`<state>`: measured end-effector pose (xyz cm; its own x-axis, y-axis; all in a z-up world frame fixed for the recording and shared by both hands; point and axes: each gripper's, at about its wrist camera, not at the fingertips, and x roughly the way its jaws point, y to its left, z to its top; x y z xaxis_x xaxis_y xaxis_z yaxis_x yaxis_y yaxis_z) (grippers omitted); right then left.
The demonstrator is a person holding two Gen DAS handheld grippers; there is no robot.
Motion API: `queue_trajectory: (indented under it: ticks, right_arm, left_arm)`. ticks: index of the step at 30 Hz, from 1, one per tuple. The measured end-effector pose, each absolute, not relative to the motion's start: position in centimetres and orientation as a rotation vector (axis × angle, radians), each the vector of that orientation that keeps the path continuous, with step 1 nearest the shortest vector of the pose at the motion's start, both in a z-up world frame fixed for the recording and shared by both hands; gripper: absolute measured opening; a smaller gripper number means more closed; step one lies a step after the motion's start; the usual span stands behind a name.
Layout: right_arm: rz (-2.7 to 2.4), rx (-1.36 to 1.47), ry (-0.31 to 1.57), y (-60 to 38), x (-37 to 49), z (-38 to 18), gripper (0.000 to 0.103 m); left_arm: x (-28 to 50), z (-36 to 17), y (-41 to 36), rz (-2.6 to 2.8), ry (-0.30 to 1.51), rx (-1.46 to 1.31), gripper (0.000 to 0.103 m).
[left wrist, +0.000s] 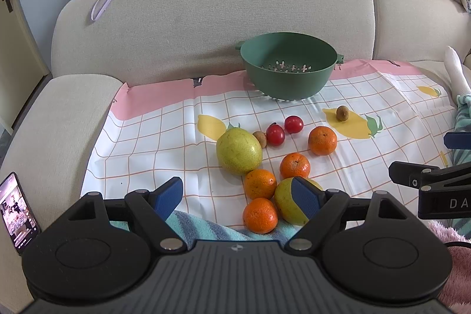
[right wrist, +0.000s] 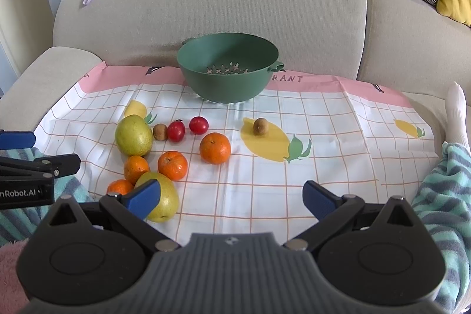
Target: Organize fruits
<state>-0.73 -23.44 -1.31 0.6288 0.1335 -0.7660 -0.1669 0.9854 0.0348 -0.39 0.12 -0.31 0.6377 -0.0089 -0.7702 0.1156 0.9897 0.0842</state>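
Both tongs spread, empty; the left tongs (left wrist: 237, 197) sit nearer the fruit, oranges (left wrist: 260, 184) just ahead; right tongs (right wrist: 231, 199) face bare cloth (right wrist: 323, 137).

Getting even, soft daylight in both views; bright, no harsh glare. Showing only faint, short shadows under the dark green plastic colander bowl (right wrist: 228, 69) and the round fruits on the checked lemon-print cloth (right wrist: 323, 137). Bending straight lines strongly toward the frame edges, fisheye style; curving the beige fabric sofa back (left wrist: 212, 19) into an arc. Darkening into black vignette at the corners. Staying sharp mid-frame; softening slightly at the periphery. Glowing brightly at left: a lit phone screen (left wrist: 18, 212).
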Motion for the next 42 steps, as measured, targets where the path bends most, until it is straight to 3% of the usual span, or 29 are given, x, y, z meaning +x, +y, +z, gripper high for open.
queue_trajectory:
  ticks: [26,34,42]
  right_arm:
    - [0.189,-0.03,0.885,-23.2,-0.7,-1.3,0.099]
    - [0.27,0.004,0.844,-23.1,-0.8,-1.9,0.098]
    - [0.393,-0.017,0.888,-21.1,-0.3,-3.9,0.081]
  left_arm:
    - [-0.3,-0.2,0.2,-0.091,0.881,0.131,0.096]
    - [-0.1,-0.3,1.4,-0.205,0.898,0.076,0.08]
    - [1.2,-2.1,2.6,-0.293,1.012,0.002,0.056]
